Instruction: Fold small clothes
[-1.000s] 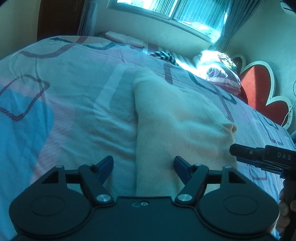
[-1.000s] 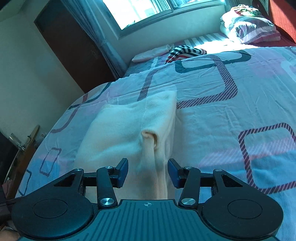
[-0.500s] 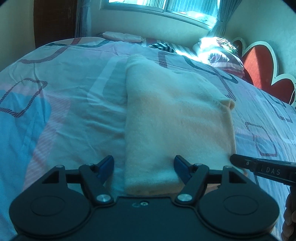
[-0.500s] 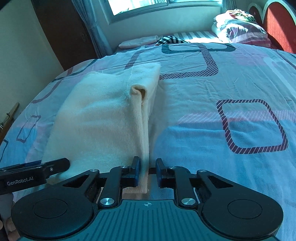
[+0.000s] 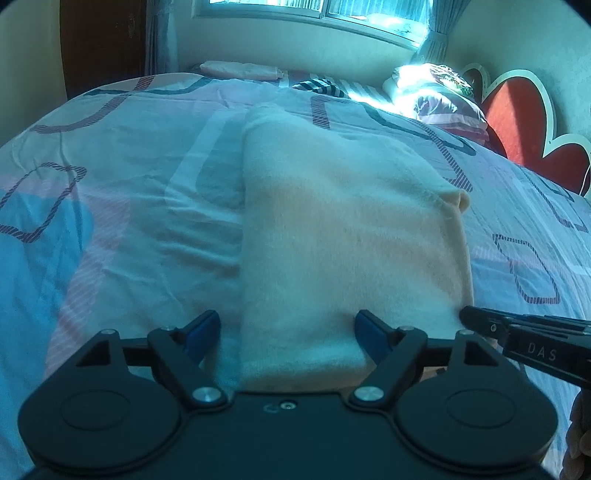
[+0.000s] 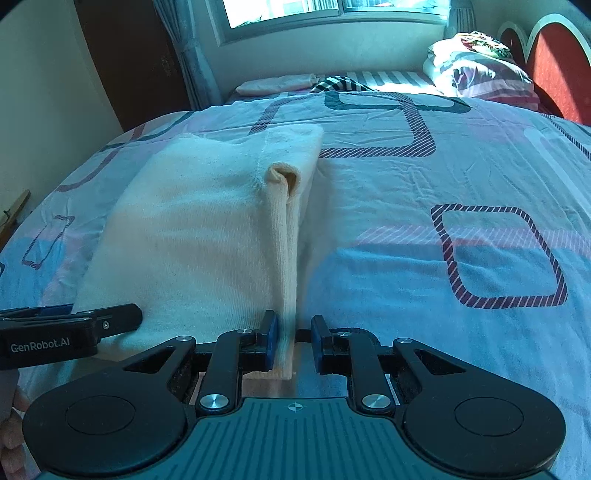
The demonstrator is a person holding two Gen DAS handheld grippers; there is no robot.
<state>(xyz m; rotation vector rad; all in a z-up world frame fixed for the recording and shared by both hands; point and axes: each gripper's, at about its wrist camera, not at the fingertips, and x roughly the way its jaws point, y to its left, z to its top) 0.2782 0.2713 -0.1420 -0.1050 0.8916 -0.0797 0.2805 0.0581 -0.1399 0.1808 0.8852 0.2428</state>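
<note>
Left wrist view. We see the left tongs (image 5: pixel 288 330) spread wide, blue pads low at 6 o'clock, nothing pinched. The near hem of the cream garment (image 5: pixel 343 236) lies between the two fingers; the right pad touches or sits just beside the cloth, the left pad stands apart from its edge. The garment lies folded on the bed (image 5: pixel 122 206), a long slab running from the tongs toward 12 o'clock, with a raised tuck at its right edge near 2 o'clock. The right tongs (image 5: pixel 469 317) come in from 4 o'clock, their black tip at the garment's near right corner; from here we cannot tell how they stand. Far off: pillows (image 5: pixel 439 99) at 1 o'clock, a red headboard (image 5: pixel 517 122) at 2 o'clock, a striped cloth (image 5: pixel 321 86) and a pink folded piece (image 5: pixel 240 70) near 12 o'clock under the window (image 5: pixel 317 11).

Right wrist view. The right tongs (image 6: pixel 293 341) stand partly open. A narrow upright fold of the garment (image 6: pixel 192 229) runs between the fingers, close against the left pad and apart from the right pad, so it is not pinched. That fold rises to an open cuff-like end near 12 o'clock. The rest of the garment spreads flat on the bed (image 6: pixel 443 177) toward 10 o'clock. The left tongs (image 6: pixel 136 315) enter from 9 o'clock, tip touching the garment's near left edge. Pillows (image 6: pixel 476 70) at 1 o'clock, headboard (image 6: pixel 554 62) at 2 o'clock, striped cloth (image 6: pixel 340 83) at 12 o'clock.
</note>
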